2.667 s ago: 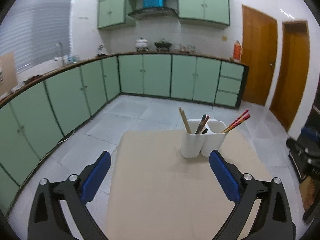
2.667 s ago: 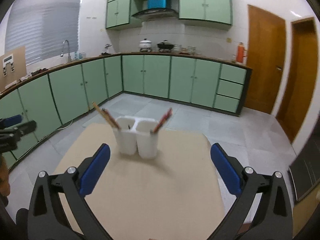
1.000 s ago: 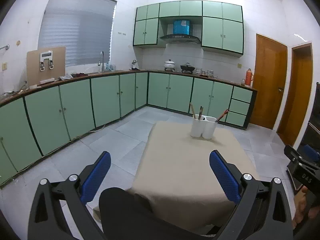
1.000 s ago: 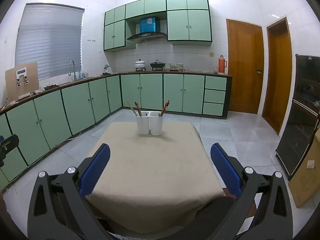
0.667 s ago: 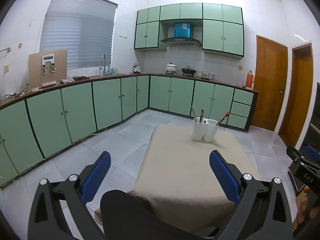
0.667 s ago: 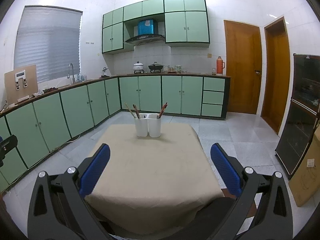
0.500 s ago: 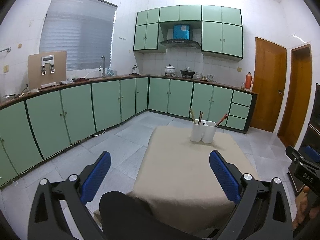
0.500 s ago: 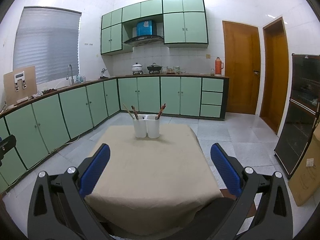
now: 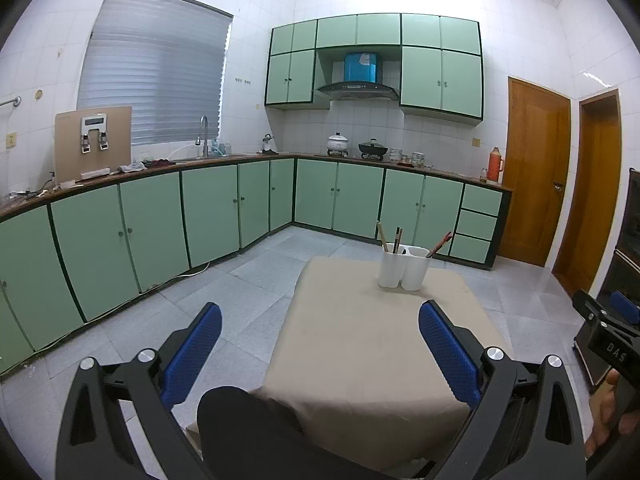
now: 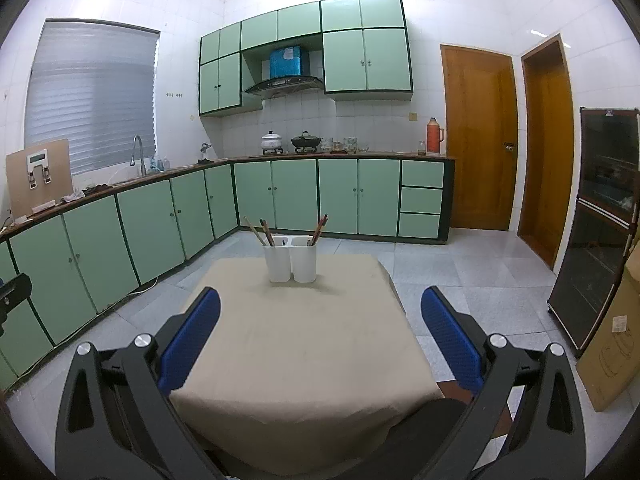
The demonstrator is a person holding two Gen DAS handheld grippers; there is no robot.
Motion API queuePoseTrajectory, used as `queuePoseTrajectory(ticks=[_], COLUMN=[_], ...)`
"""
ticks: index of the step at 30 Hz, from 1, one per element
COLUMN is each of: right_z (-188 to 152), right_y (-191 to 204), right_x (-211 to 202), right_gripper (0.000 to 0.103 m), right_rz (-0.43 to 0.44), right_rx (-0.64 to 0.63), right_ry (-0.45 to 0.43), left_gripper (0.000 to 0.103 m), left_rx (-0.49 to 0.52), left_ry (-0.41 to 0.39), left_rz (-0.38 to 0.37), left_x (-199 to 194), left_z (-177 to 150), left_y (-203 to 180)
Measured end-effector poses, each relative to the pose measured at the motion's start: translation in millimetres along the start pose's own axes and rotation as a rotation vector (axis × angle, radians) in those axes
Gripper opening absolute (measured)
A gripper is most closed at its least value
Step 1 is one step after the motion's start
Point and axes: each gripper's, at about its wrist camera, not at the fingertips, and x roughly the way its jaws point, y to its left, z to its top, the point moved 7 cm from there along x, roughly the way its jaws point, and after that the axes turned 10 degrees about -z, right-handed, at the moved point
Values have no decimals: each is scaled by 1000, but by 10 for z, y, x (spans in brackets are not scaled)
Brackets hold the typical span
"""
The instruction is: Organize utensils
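Note:
A white two-compartment utensil holder (image 9: 404, 269) stands near the far end of a table with a beige cloth (image 9: 376, 344). It also shows in the right wrist view (image 10: 291, 259). Chopsticks (image 10: 264, 232) lean out of its left compartment and reddish chopsticks (image 10: 319, 229) out of its right one. My left gripper (image 9: 320, 346) is open and empty, held back from the table's near edge. My right gripper (image 10: 320, 338) is open and empty, over the near part of the table, far from the holder.
Green kitchen cabinets (image 9: 160, 220) run along the left and back walls. Two wooden doors (image 10: 480, 140) are at the right, with a dark cabinet (image 10: 600, 220) and a cardboard box (image 10: 616, 352) beside them. The person's dark knee (image 9: 248, 432) is at the table's near edge.
Both grippers have pulled far back from the holder, which now looks small and distant. Over the last second the views only drift slightly. Both stay open and empty.

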Motion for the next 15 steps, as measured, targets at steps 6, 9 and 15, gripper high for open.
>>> queuePoseTrajectory(ticks=[6, 9, 15], right_z=[0, 13, 19], right_y=[2, -16, -36], right_x=[-2, -2, 4], right_gripper=[97, 97, 97], right_rz=[0, -1, -1], right_rx=[-2, 0, 2], right_ry=[0, -2, -3], left_gripper=[97, 97, 97], left_rx=[0, 0, 0], left_ry=[-2, -2, -3], left_rz=[-2, -1, -1], left_x=[-18, -21, -23], left_z=[0, 1, 2], left_y=[-11, -15, -17])
